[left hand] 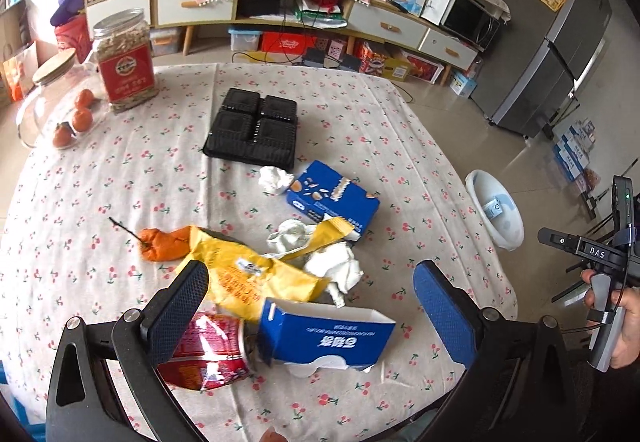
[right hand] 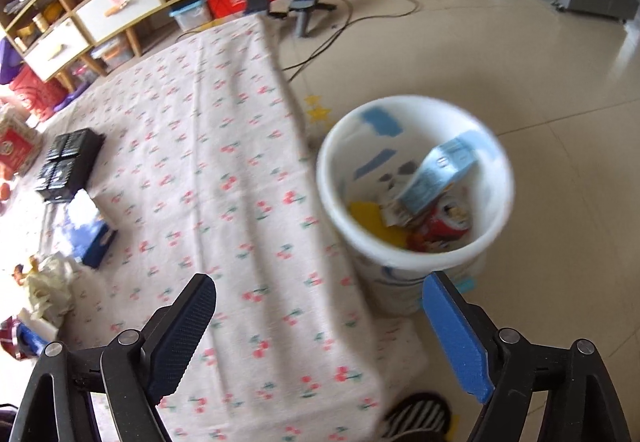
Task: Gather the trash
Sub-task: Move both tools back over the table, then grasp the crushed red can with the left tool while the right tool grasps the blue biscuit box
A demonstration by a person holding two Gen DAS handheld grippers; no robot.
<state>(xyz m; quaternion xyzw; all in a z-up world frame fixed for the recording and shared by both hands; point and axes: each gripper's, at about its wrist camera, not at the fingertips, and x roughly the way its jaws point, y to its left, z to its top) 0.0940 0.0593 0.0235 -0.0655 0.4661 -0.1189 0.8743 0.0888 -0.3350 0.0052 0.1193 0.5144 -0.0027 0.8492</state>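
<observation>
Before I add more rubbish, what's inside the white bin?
In the white bin lie a light blue carton, a red can and yellow wrapper pieces. Whatever lies beneath them is covered.

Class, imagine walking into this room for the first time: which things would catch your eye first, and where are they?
A heap of litter on the cherry-print tablecloth: a torn blue carton, a crushed red can, a yellow wrapper and crumpled tissues. On the floor beside the table stands a white bin, already holding a pale blue box. Farther back lies a black tray.
</observation>
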